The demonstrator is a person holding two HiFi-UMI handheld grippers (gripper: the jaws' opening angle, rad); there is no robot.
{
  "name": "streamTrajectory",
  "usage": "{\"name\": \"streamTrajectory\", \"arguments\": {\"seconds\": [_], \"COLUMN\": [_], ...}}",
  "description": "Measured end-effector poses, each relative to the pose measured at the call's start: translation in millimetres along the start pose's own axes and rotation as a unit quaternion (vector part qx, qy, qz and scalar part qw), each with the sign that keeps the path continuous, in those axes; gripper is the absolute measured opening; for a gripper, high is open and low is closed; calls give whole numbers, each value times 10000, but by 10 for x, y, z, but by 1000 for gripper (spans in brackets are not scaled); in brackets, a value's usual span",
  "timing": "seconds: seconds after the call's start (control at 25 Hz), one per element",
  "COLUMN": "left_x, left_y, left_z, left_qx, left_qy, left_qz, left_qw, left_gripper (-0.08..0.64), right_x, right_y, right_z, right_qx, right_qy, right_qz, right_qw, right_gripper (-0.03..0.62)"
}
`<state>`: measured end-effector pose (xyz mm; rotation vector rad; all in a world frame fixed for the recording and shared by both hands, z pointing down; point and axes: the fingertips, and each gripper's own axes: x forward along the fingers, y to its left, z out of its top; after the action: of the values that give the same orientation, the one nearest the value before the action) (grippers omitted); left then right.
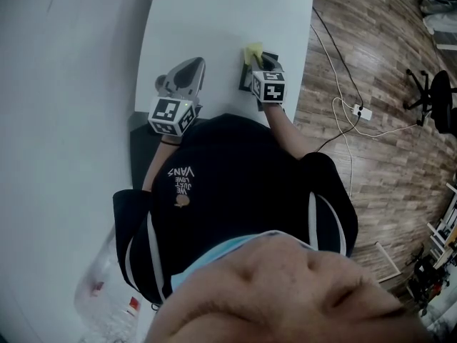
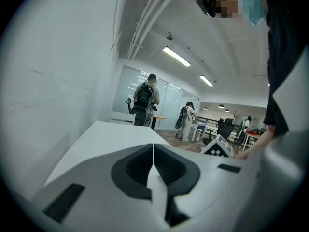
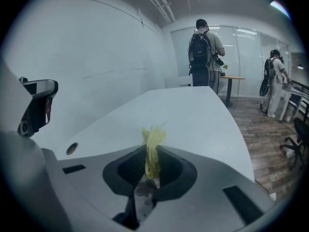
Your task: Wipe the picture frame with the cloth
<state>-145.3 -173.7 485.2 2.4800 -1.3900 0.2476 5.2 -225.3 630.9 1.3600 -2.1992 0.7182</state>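
Note:
In the head view my right gripper [image 1: 255, 59] is over the near right part of the white table [image 1: 214, 20], shut on a yellow cloth [image 1: 252, 53]. Under it lies a dark picture frame [image 1: 246, 81], mostly covered by the gripper. The right gripper view shows the yellow cloth [image 3: 152, 146] pinched upright between the closed jaws of the right gripper [image 3: 152, 153]. My left gripper [image 1: 193, 64] hovers to the left of the frame, apart from it. In its own view the left gripper [image 2: 153, 148] has its jaws together with nothing between them.
A grey wall runs along the table's left side. White cables and a power strip [image 1: 360, 111] lie on the wooden floor at the right, near an office chair [image 1: 435, 98]. People with backpacks [image 3: 203, 52] stand beyond the table's far end. A cable hole [image 3: 71, 149] is in the tabletop.

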Motion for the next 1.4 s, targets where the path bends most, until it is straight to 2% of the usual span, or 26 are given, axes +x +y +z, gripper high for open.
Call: {"name": "streamTrajectory", "arguments": {"seconds": [0.2, 0.72, 1.12, 1.4], "left_x": [-5, 89, 88, 89], "left_y": [-39, -250, -360, -416], "left_z": [12, 0, -33, -26], "left_qx": [11, 23, -21, -30], "left_qy": [-17, -7, -39, -42], "left_qz": [-30, -252, -253, -262], "left_qw": [10000, 9997, 9997, 9996], "left_gripper": [17, 17, 17, 17], "right_x": [-88, -400, -550, -581], "right_y": [-135, -688, -934, -860], "right_z": [-61, -235, -316, -237], "right_qx": [-19, 300, 389, 415], "right_qy": [50, 30, 44, -21], "right_qz": [-194, -802, -1019, -859], "right_qw": [9998, 9963, 9940, 9954], "right_gripper": [46, 46, 46, 46]}}
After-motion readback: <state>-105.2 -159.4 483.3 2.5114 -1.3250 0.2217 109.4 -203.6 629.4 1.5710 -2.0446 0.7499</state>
